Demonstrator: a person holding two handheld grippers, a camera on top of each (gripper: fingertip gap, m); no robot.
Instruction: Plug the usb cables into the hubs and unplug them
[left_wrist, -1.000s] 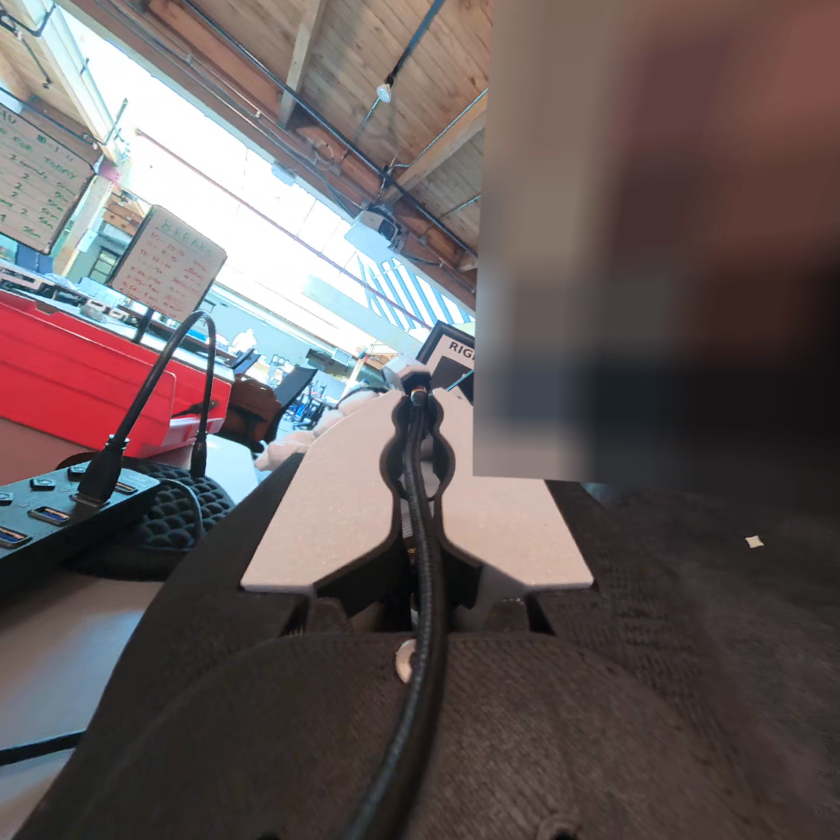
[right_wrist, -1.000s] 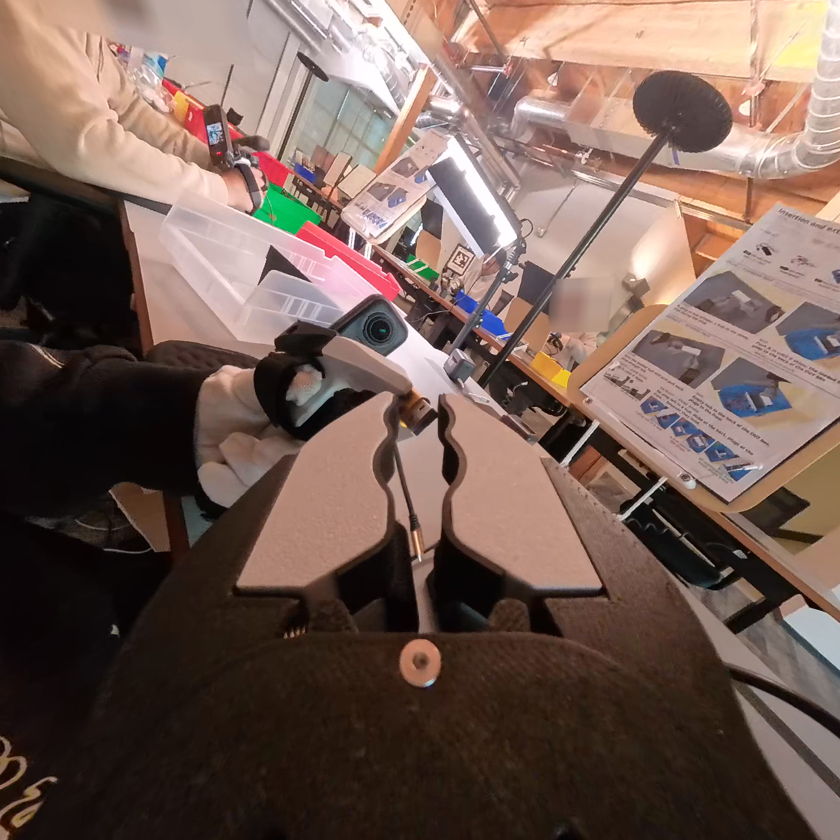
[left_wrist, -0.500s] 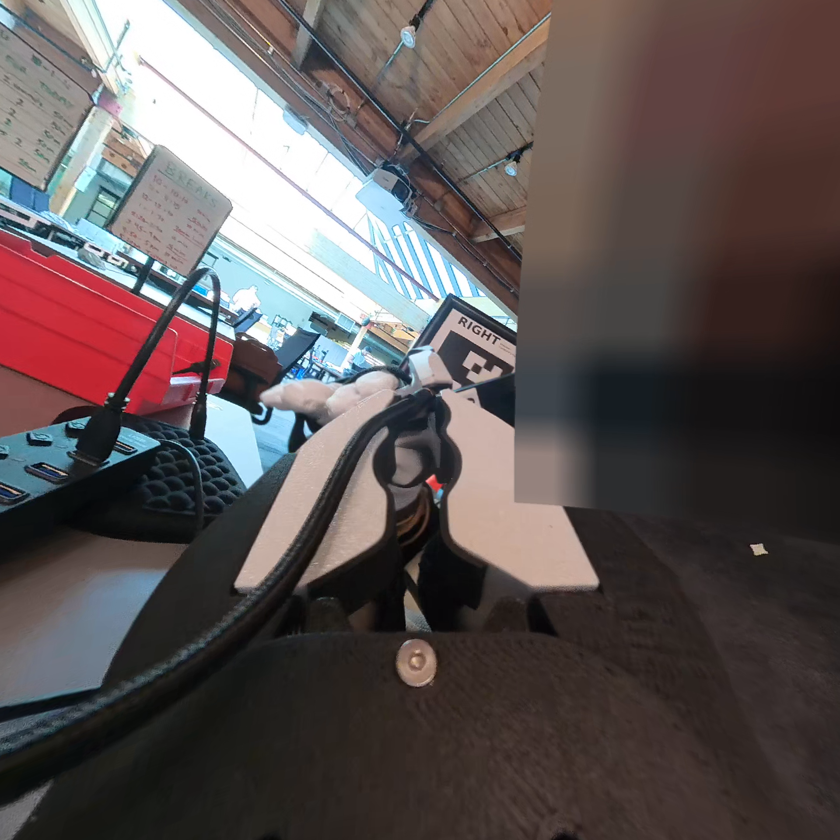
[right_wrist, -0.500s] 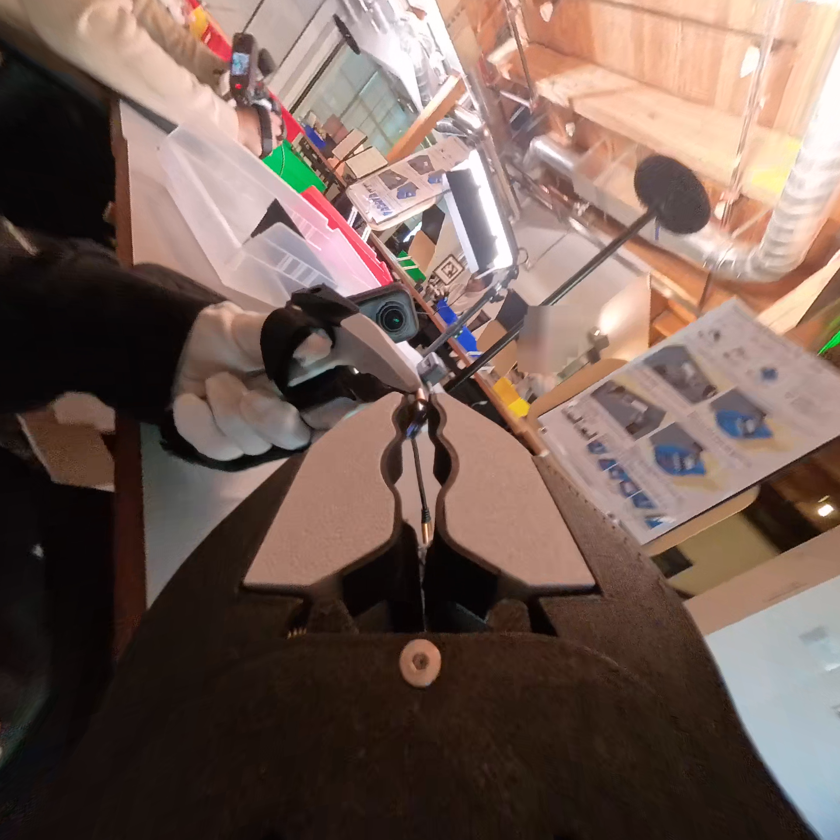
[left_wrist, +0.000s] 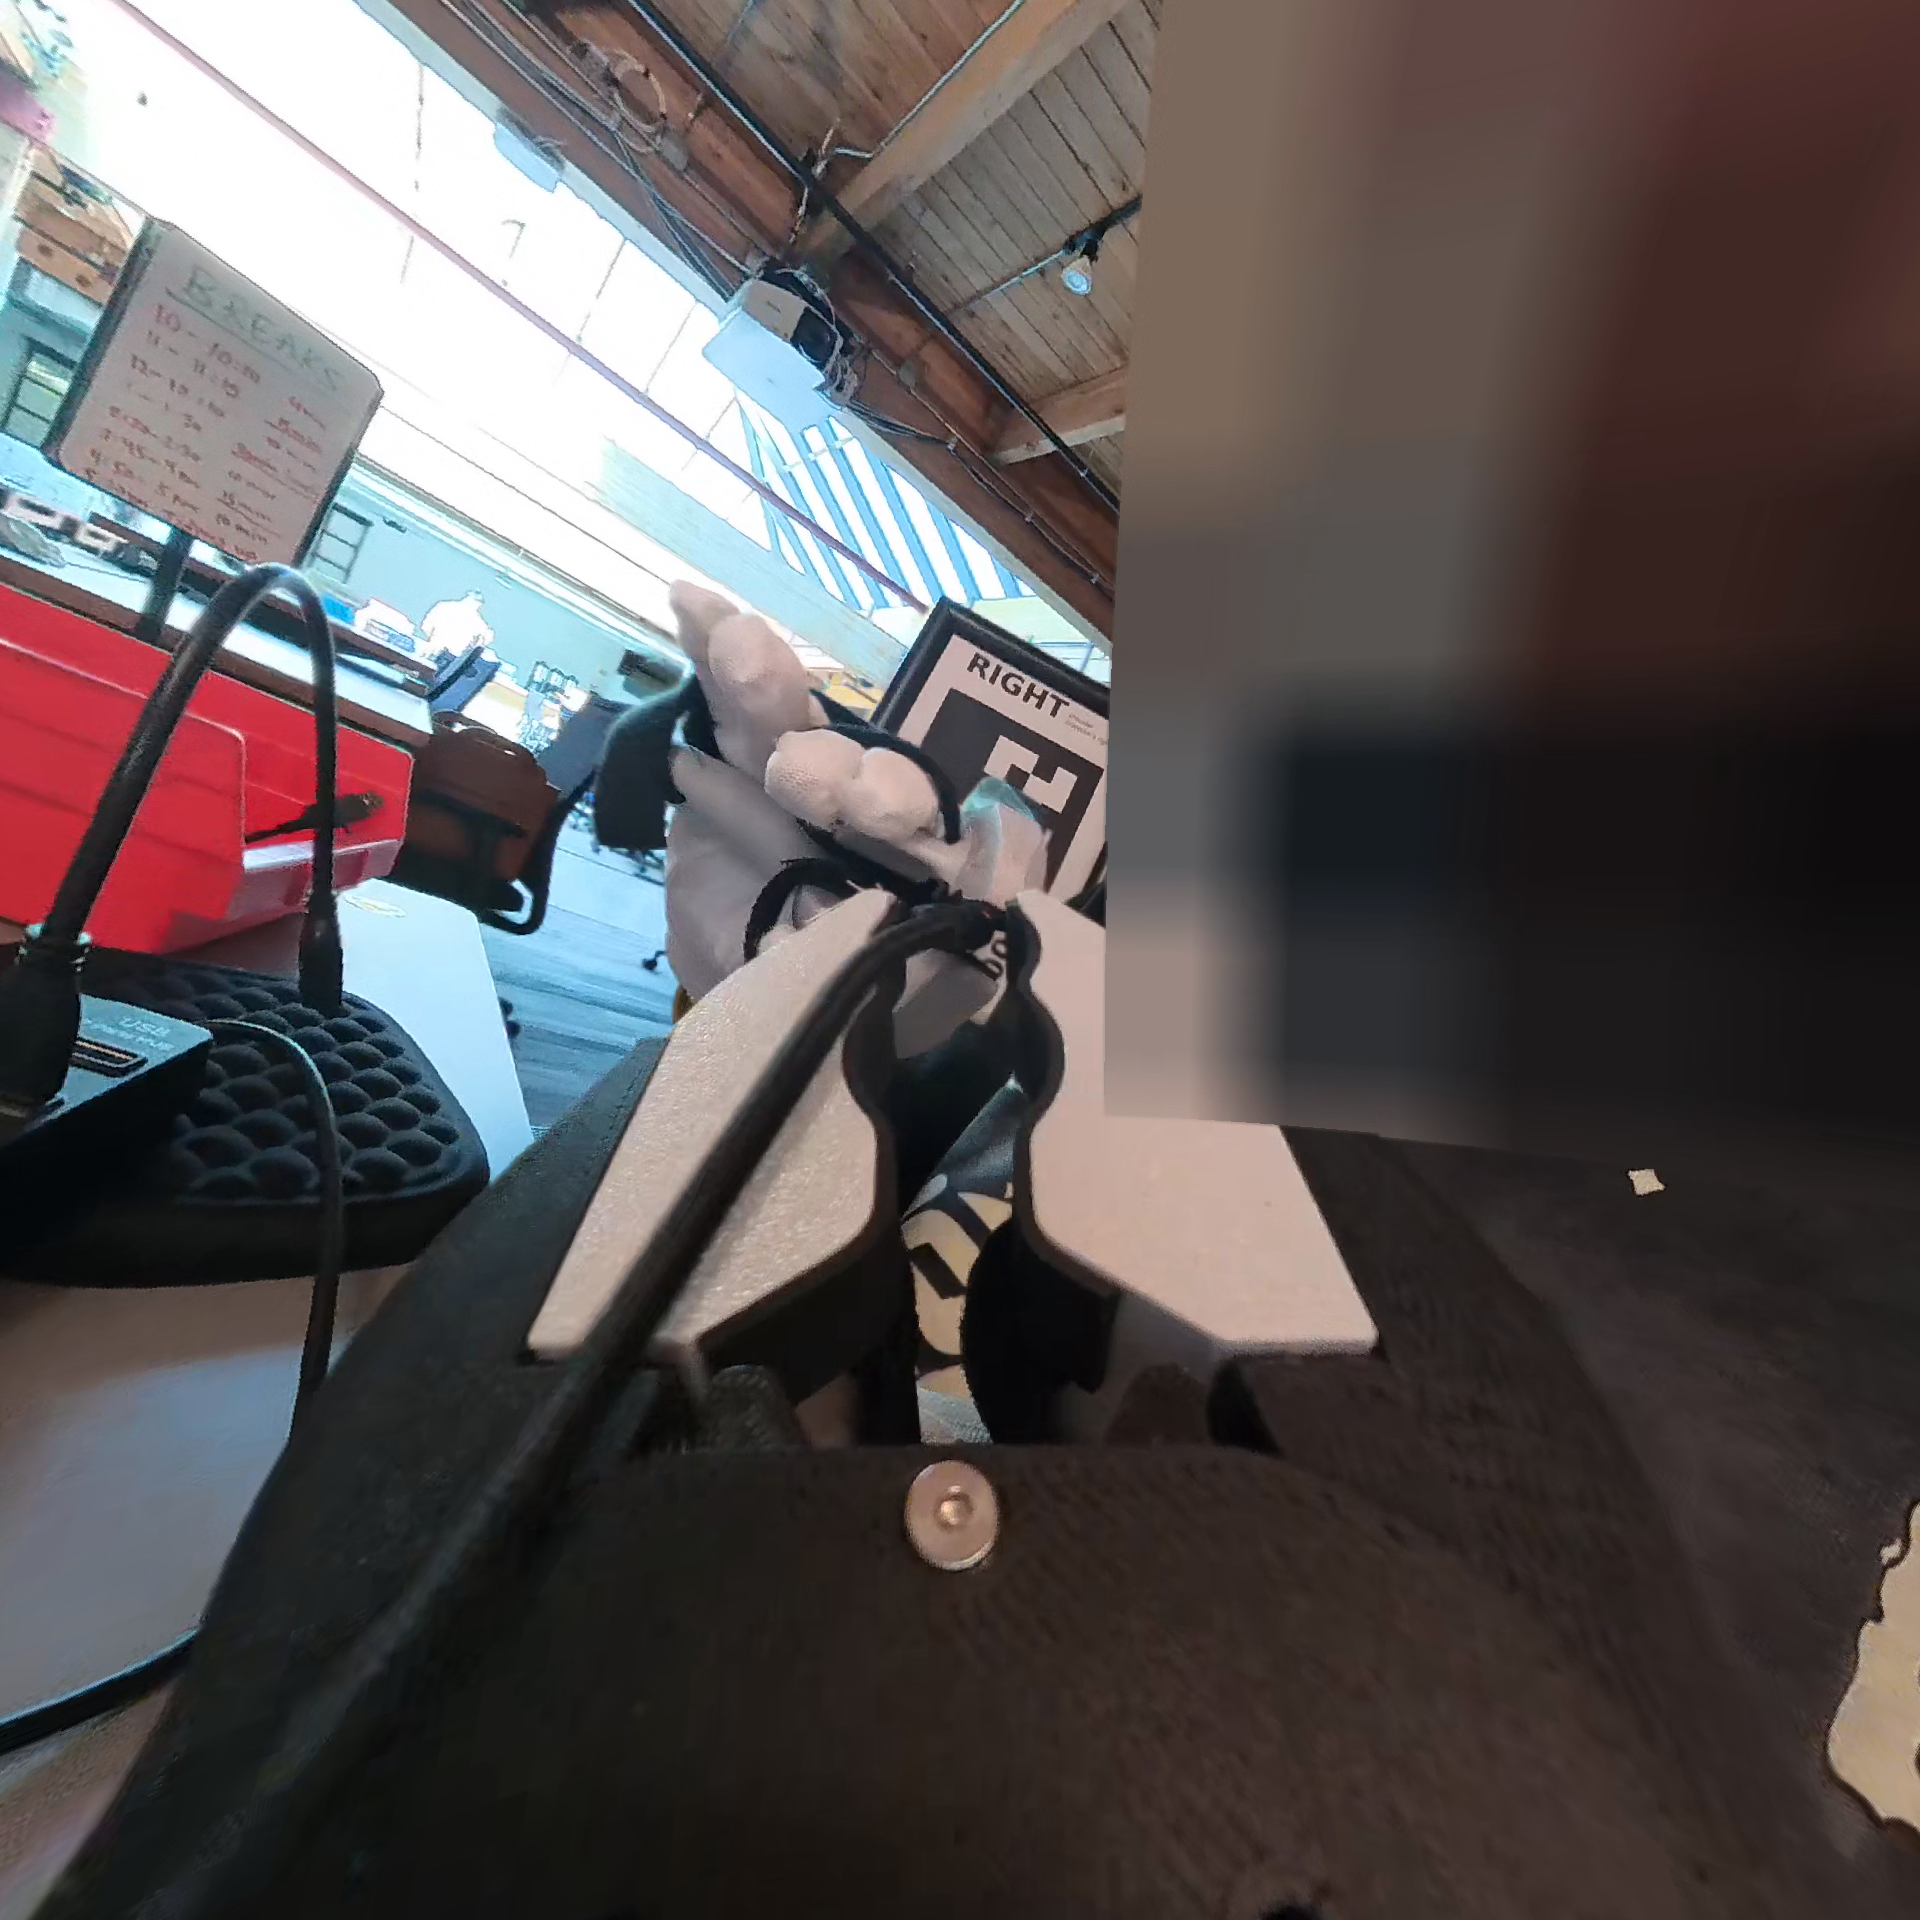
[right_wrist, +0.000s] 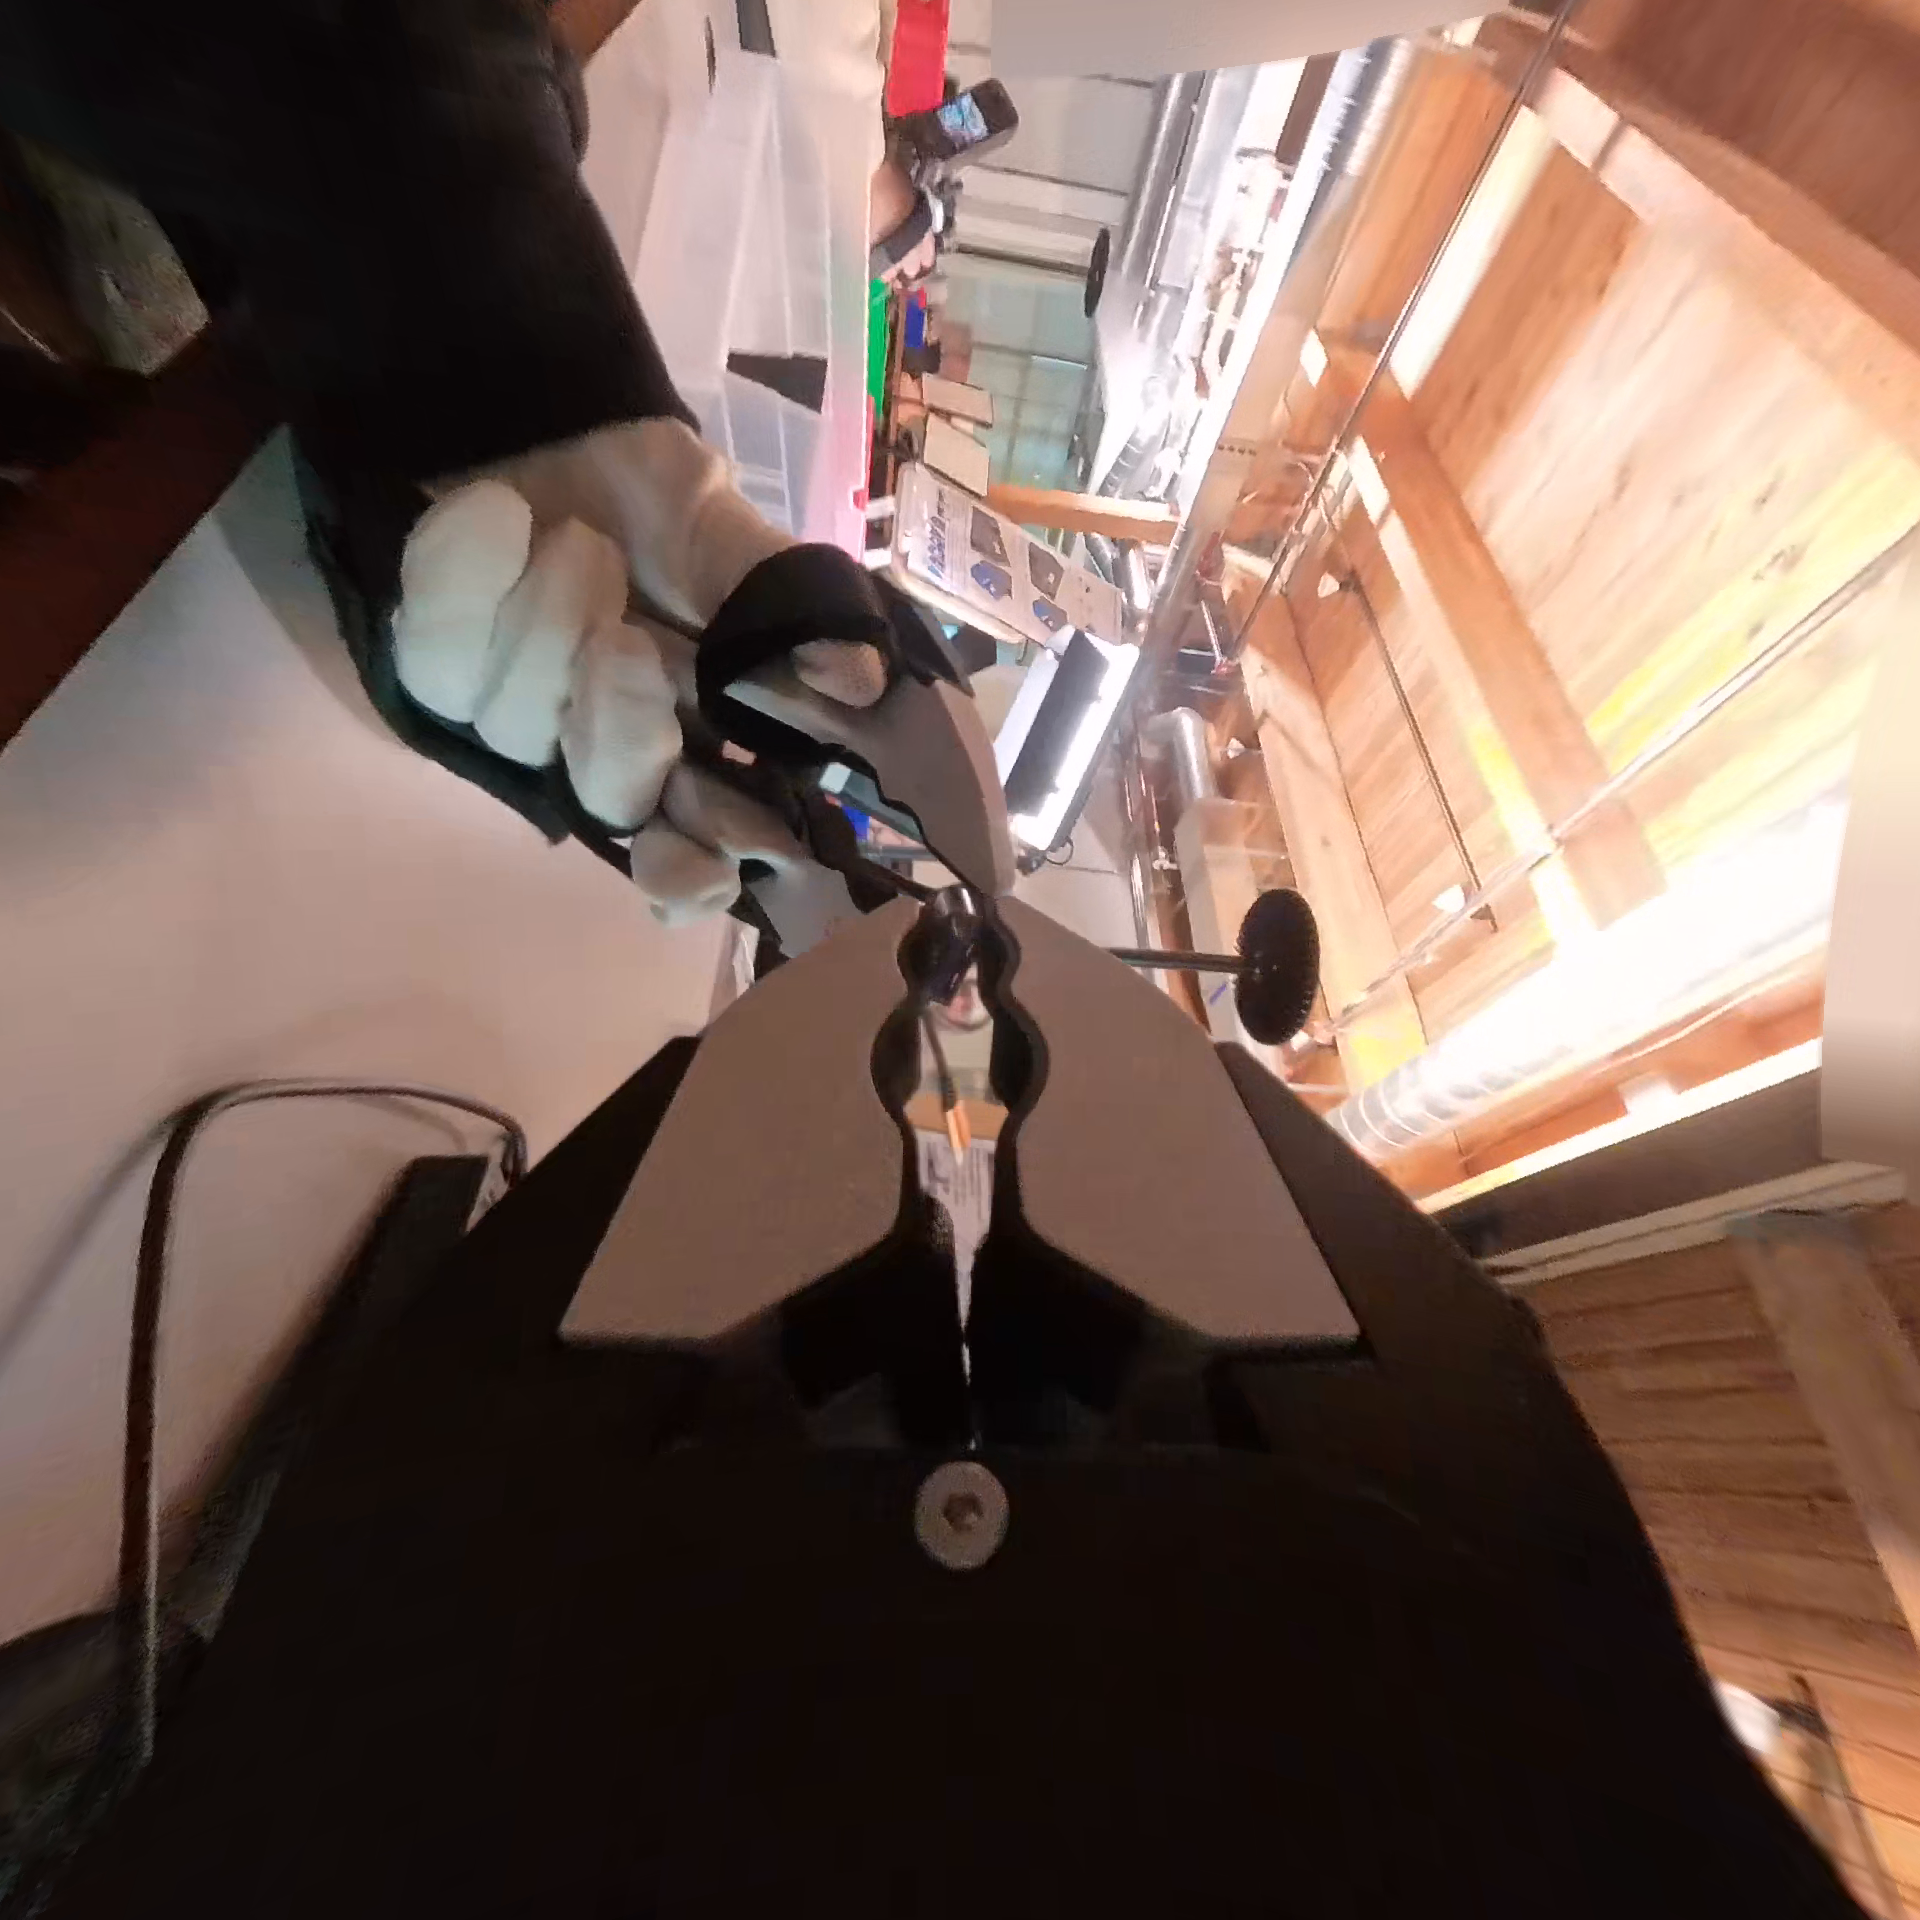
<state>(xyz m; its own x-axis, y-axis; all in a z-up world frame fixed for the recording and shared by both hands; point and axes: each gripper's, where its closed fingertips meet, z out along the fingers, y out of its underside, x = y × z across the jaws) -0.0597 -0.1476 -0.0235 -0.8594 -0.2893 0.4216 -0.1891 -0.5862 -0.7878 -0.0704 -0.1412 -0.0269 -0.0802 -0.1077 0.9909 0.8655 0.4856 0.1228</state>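
Note:
A black USB cable (left_wrist: 727, 1132) runs up across my left gripper's left finger to its tips. My left gripper (left_wrist: 958, 916) is shut on this cable near its end. My right gripper (right_wrist: 954, 920) is shut on the cable's black plug (right_wrist: 948, 930), tip to tip with the left gripper (right_wrist: 935, 769), which a white-gloved hand (right_wrist: 551, 644) holds. A thin lead with a gold tip (right_wrist: 954, 1127) hangs between the right fingers. The black USB hub (left_wrist: 104, 1055) sits at the left on a black honeycomb pad (left_wrist: 312, 1112), with another black cable (left_wrist: 42, 1003) plugged into it.
A red bin (left_wrist: 125, 769) and a whiteboard sign (left_wrist: 208, 416) stand behind the hub. The right gripper's gloved hand (left_wrist: 758, 727) and marker plate (left_wrist: 1018, 748) show past my left tips. A black box with a cable (right_wrist: 447, 1179) lies on the white table (right_wrist: 260, 883).
The right gripper has closed on the cable's plug and rolled to one side. The cable swung from between the left fingers to lie across the left finger.

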